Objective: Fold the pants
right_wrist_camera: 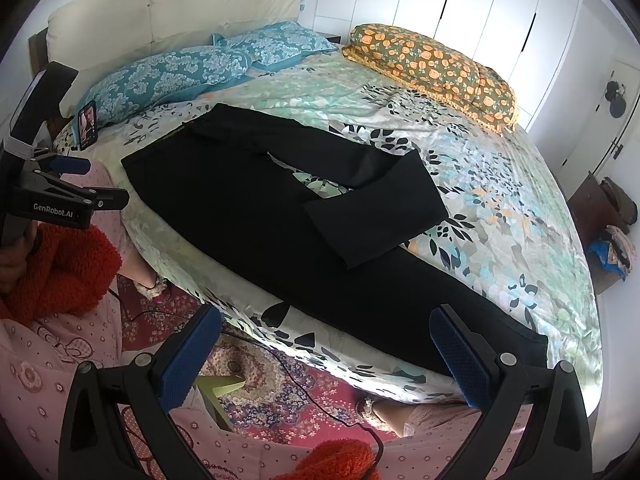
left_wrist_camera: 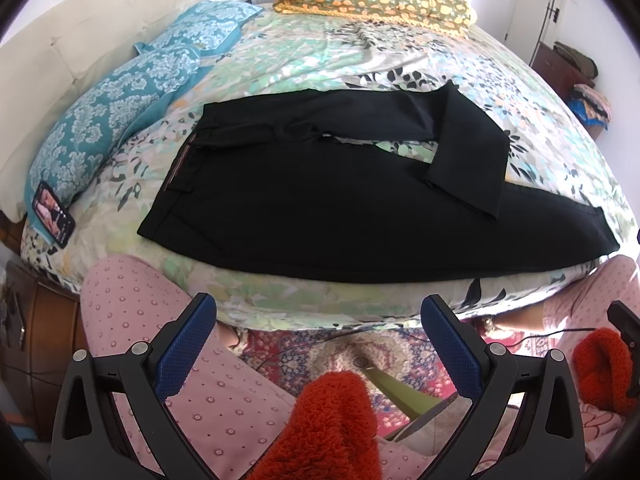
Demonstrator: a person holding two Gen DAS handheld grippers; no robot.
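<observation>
Black pants (left_wrist_camera: 320, 200) lie flat on the bed near its front edge, waistband toward the left. The far leg is bent back over the near leg at its lower end (left_wrist_camera: 472, 152). In the right wrist view the same pants (right_wrist_camera: 248, 208) run from upper left to lower right, the near leg's hem by the bed edge (right_wrist_camera: 520, 340). My left gripper (left_wrist_camera: 320, 344) hovers open in front of the bed, above a person's lap, holding nothing. My right gripper (right_wrist_camera: 326, 360) is open too, just short of the bed edge, its right finger (right_wrist_camera: 460, 356) close to the near leg.
Floral bedsheet (left_wrist_camera: 304, 56). Two teal pillows (left_wrist_camera: 120, 104) and a phone (left_wrist_camera: 54, 214) lie at the left by the cream headboard. An orange-flowered folded quilt (right_wrist_camera: 436, 68) rests at the far side. A person's pink clothing and red fuzzy sleeves sit below, over a patterned rug (right_wrist_camera: 280, 380).
</observation>
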